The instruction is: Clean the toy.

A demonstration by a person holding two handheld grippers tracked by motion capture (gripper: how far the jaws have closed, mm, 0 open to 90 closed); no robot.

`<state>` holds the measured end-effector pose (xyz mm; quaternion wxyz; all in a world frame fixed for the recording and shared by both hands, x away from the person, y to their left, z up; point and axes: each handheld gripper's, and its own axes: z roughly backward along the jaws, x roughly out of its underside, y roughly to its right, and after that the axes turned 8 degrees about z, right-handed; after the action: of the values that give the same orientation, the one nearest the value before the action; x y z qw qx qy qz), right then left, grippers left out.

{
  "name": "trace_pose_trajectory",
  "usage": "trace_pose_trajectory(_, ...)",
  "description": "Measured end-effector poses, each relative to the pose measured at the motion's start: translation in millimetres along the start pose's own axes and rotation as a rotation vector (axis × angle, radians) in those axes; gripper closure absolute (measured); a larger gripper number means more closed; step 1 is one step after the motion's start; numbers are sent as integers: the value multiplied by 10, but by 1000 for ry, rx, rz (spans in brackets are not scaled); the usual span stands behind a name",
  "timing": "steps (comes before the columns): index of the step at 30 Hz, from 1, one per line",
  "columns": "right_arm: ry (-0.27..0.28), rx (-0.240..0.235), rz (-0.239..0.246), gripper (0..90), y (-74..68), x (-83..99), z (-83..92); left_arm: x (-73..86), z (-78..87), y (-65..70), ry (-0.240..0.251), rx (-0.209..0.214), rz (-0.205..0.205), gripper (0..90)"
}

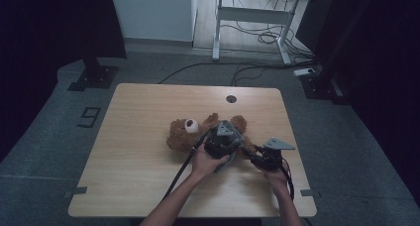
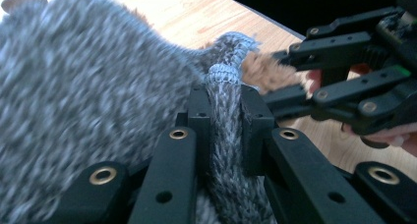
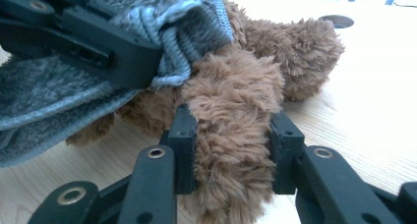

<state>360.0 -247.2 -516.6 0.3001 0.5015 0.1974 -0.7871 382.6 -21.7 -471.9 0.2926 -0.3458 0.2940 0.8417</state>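
Note:
A brown teddy bear [image 1: 181,133] lies in the middle of the wooden table [image 1: 133,151], its muzzle turned up. A grey knitted garment [image 2: 93,86] covers part of its body. My left gripper [image 2: 223,111] is shut on a bunched fold of that knit's ribbed hem [image 3: 189,42]. From the high view it sits over the bear [image 1: 224,137]. My right gripper [image 3: 231,140] is shut on a furry brown limb of the bear [image 3: 236,91], just right of the left one [image 1: 257,155]. The hem lies right against that limb.
A round cable hole [image 1: 231,98] sits near the table's far edge. Bare wood spreads to the left and front of the bear. Behind the table stand a white desk frame [image 1: 250,15], floor cables [image 1: 257,67] and black stand bases [image 1: 94,77].

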Motion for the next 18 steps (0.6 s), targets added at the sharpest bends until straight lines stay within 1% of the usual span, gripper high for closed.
trace_pose_trajectory(1,-3,-4,-1,635,0,3,-4,15,20,-28,6,4,13,787)
trace_pose_trajectory(2,0,-5,-1,635,1,4,-5,32,58,-58,12,-4,15,788)
trace_pose_trajectory(3,0,-5,-1,635,1,4,-5,32,58,-58,12,-4,15,788)
trace_pose_trajectory(6,5,-9,0,635,11,8,-1,89,198,-145,19,-29,22,787)
trace_pose_trajectory(7,5,-9,0,635,11,8,-1,89,198,-145,19,-29,22,787)
trace_pose_trajectory(8,7,-12,0,635,12,18,0,125,314,-209,20,-53,18,787)
trace_pose_trajectory(9,7,-12,0,635,12,18,0,125,314,-209,20,-53,18,786)
trace_pose_trajectory(11,6,-16,-1,635,16,25,0,176,503,-323,32,-85,28,786)
trace_pose_trajectory(12,7,-16,-1,635,18,25,-1,213,620,-398,43,-121,30,786)
trace_pose_trajectory(13,7,-16,-1,635,18,25,-1,213,620,-398,43,-121,30,785)
trace_pose_trajectory(14,6,-16,0,635,20,27,0,255,739,-484,49,-153,37,785)
trace_pose_trajectory(16,6,-18,4,634,23,29,1,307,875,-598,66,-177,54,785)
trace_pose_trajectory(18,5,-18,5,635,20,28,0,350,1027,-723,93,-189,81,785)
